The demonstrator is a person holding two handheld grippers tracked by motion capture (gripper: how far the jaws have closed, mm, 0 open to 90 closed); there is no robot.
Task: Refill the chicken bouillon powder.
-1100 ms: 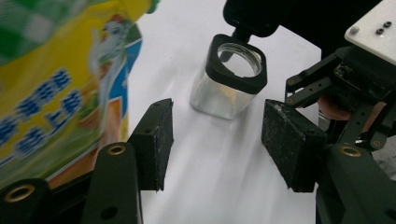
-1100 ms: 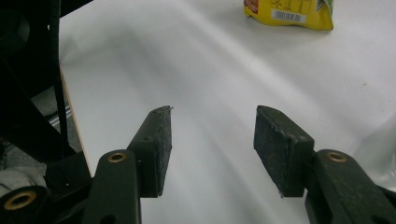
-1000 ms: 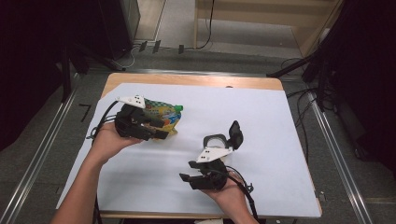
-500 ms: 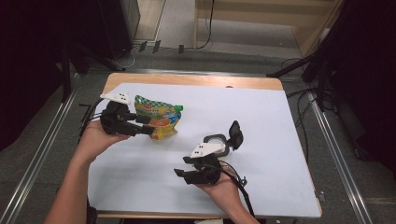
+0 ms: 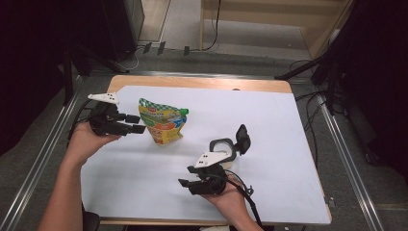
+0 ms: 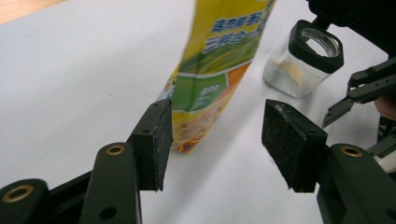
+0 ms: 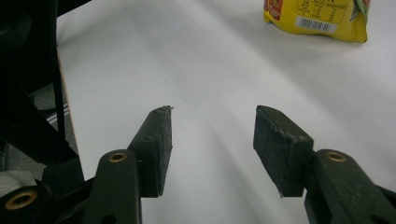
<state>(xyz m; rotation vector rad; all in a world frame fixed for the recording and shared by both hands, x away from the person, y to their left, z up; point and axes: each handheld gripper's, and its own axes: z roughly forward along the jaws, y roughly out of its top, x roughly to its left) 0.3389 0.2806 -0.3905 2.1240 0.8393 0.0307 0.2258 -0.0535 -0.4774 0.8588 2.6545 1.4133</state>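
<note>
On white-covered table (image 5: 144,178), both claws gape: left claw (image 5: 137,123), right claw (image 5: 185,185); grey floor beyond.

Pouch (image 6: 219,70) top cut off by the upper edge, label print (image 7: 317,14) too blurred to read, jar (image 5: 224,148) base hidden behind right hand-held gripper (image 5: 192,185)

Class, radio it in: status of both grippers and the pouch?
Left gripper open beside standing pouch. Right gripper open, empty. Open jar right of pouch.
</note>
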